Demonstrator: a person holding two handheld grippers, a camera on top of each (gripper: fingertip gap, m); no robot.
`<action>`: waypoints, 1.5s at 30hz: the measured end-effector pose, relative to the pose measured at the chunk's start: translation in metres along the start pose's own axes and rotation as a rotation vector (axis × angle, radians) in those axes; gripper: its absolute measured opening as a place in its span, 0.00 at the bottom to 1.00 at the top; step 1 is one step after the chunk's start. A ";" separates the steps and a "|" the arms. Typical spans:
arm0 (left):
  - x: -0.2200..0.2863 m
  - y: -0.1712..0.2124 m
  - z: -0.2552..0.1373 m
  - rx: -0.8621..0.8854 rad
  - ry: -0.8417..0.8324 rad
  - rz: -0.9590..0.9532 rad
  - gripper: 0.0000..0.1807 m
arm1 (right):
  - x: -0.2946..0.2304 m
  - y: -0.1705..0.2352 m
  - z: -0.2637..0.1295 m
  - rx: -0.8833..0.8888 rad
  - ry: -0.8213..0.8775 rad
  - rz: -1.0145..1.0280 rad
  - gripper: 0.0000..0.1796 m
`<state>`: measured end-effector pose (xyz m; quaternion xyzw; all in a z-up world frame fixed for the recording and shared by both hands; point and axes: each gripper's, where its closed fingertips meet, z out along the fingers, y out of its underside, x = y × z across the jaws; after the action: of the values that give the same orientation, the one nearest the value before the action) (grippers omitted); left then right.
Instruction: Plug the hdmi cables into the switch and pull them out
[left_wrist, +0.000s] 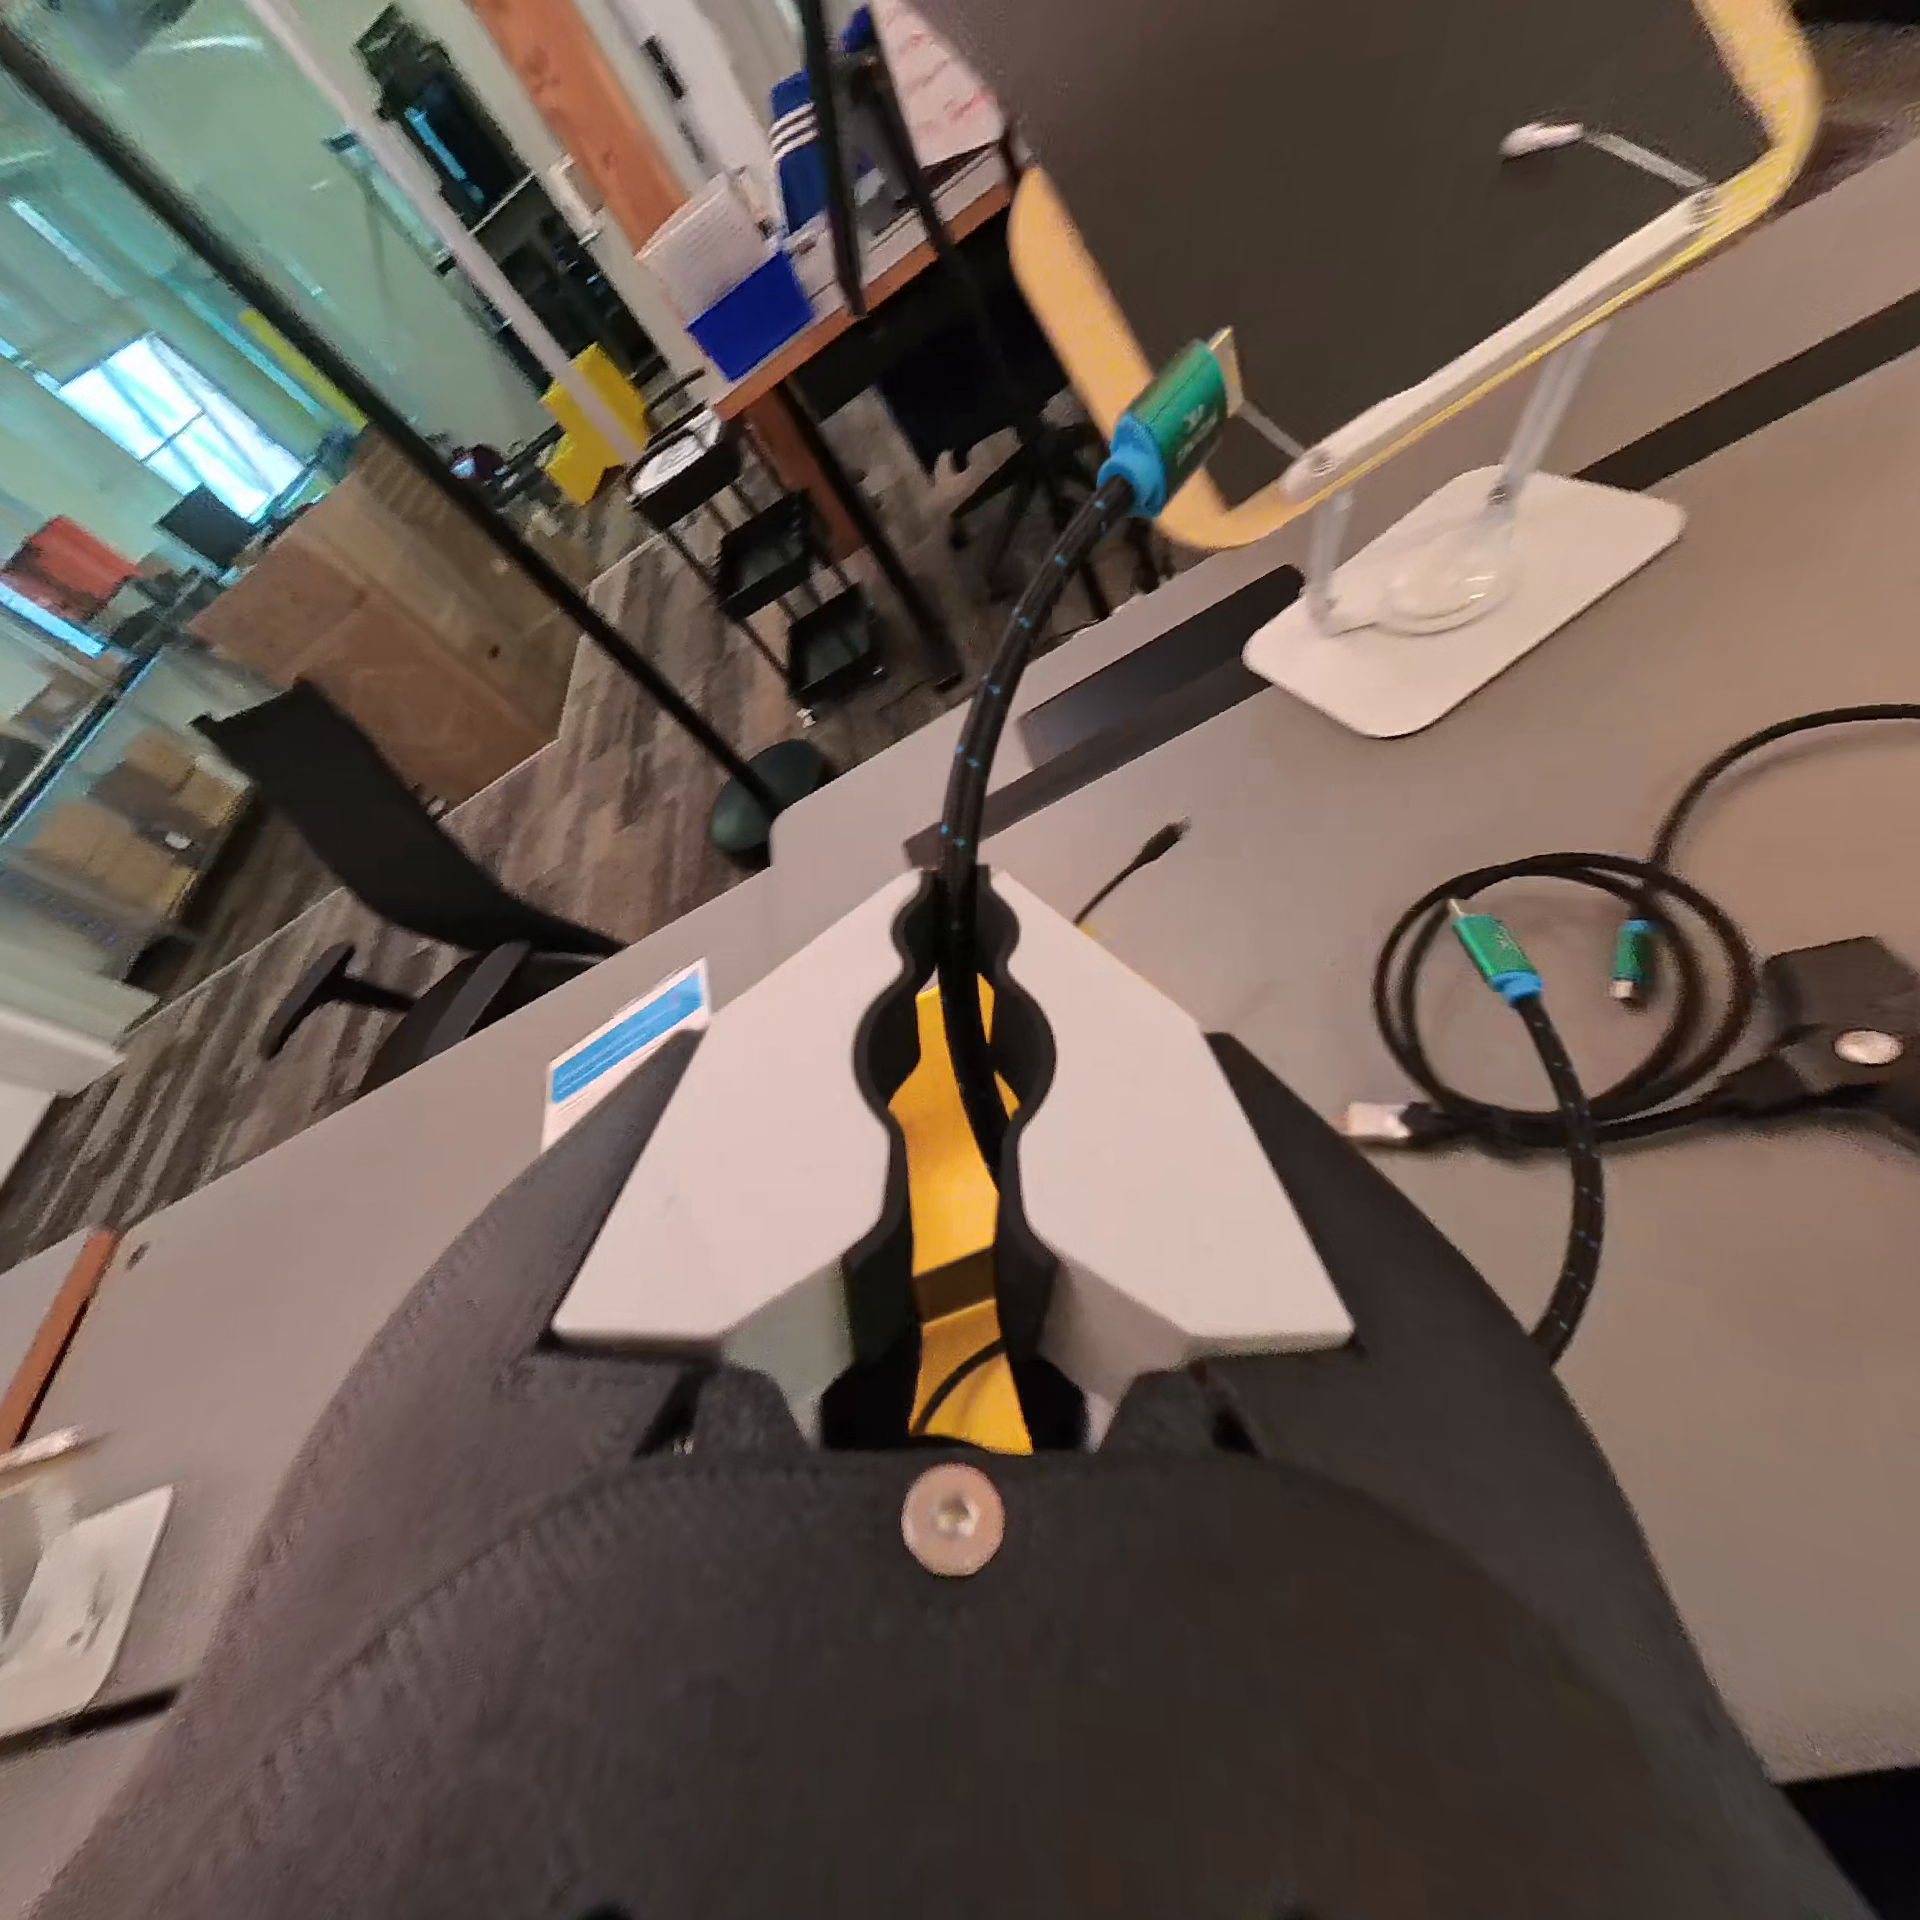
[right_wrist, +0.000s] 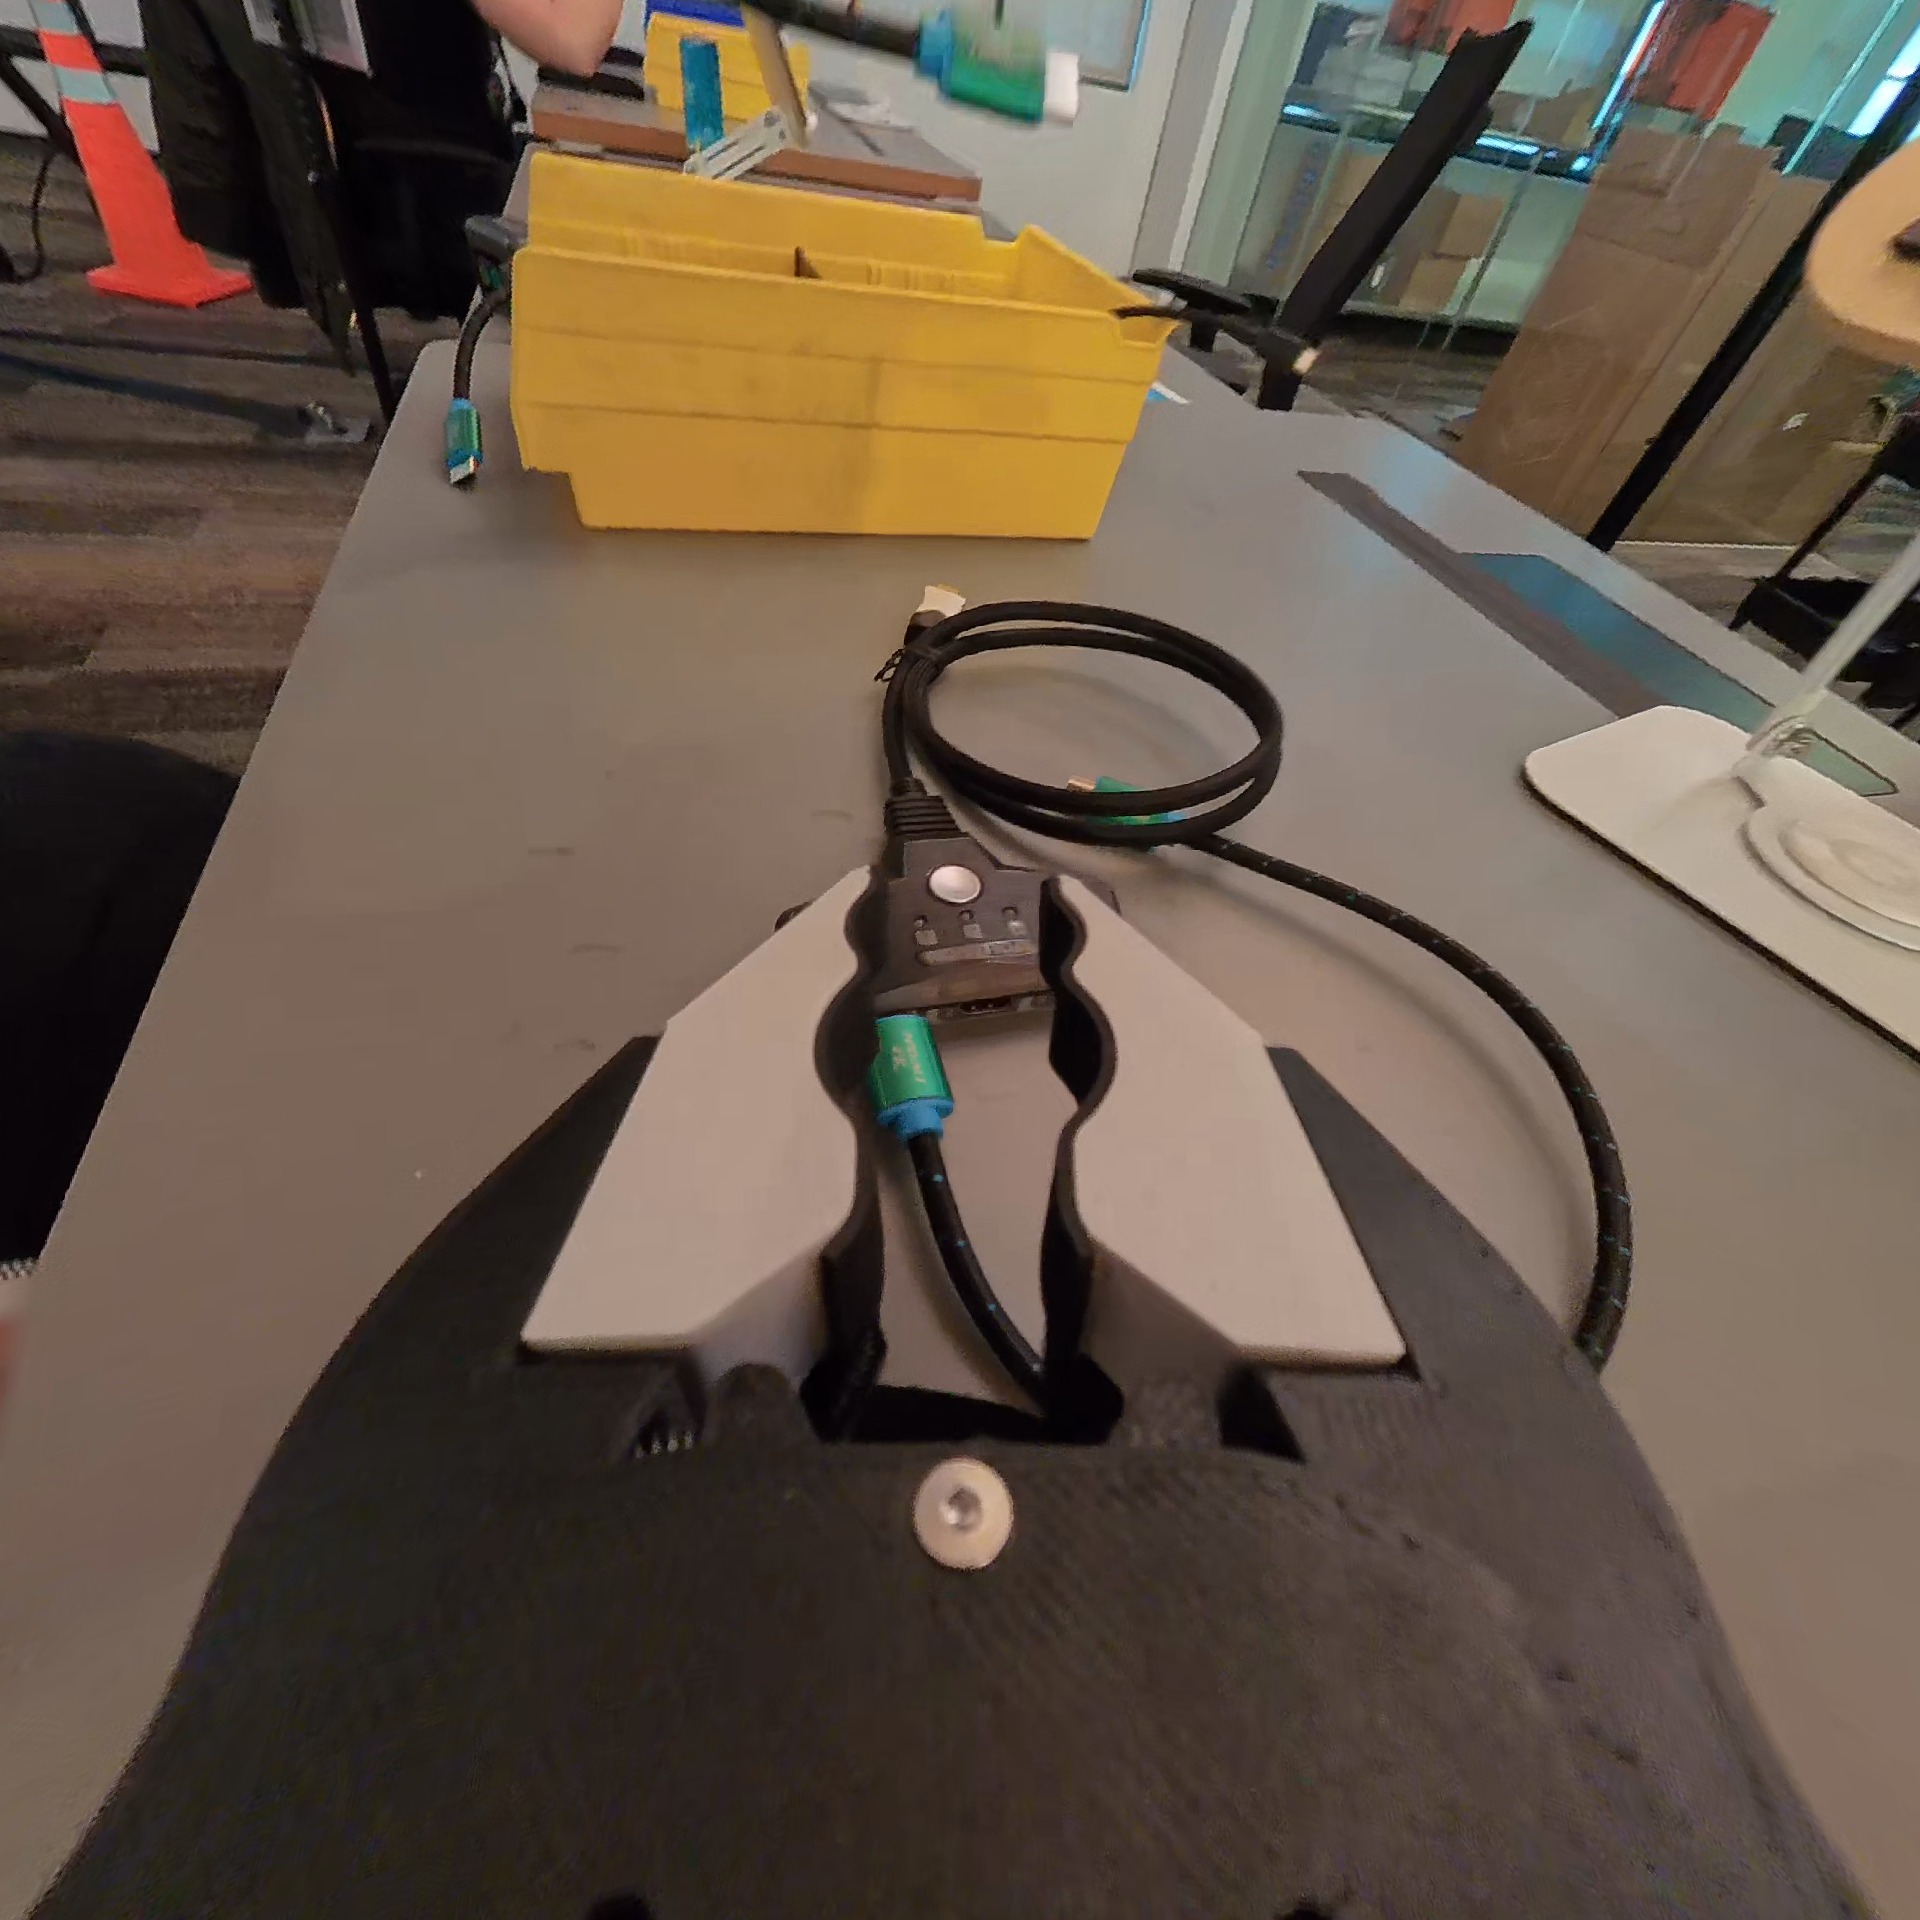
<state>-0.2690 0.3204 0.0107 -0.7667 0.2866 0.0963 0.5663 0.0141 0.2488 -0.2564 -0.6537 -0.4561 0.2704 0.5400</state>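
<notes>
My left gripper (left_wrist: 956, 894) is shut on a black braided HDMI cable (left_wrist: 971, 748). The cable arcs up to its green plug (left_wrist: 1179, 416), held in the air; that plug shows blurred at the top of the right wrist view (right_wrist: 987, 62). My right gripper (right_wrist: 961, 904) is shut on the small black switch (right_wrist: 966, 935), pinning it to the grey table (right_wrist: 520, 779). A second green plug (right_wrist: 909, 1075) sits in the switch's near left port, between my fingers. The switch's own lead lies coiled beyond it (right_wrist: 1091, 717). The switch also shows in the left wrist view (left_wrist: 1839, 1029).
Yellow bins (right_wrist: 831, 416) stand at the table's far end, with another green plug (right_wrist: 462, 436) hanging at the left edge. A monitor's white stand base (right_wrist: 1714, 810) sits on the right, seen also in the left wrist view (left_wrist: 1455, 603). Chairs and an orange cone (right_wrist: 125, 208) lie beyond.
</notes>
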 end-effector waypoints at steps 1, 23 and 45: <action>0.015 -0.004 0.004 0.010 0.032 0.005 0.01 | 0.002 -0.003 -0.002 0.019 0.009 0.007 0.16; 0.231 -0.041 0.077 0.140 0.496 -0.146 0.01 | -0.051 -0.001 0.019 -0.060 -0.094 -0.301 0.26; 0.245 0.057 0.073 0.027 0.633 -0.475 0.02 | -0.011 0.025 0.015 -0.207 0.052 -0.222 0.04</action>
<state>-0.0872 0.2961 -0.1764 -0.7960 0.2630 -0.2823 0.4664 0.0047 0.2458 -0.2858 -0.6583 -0.5368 0.1438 0.5078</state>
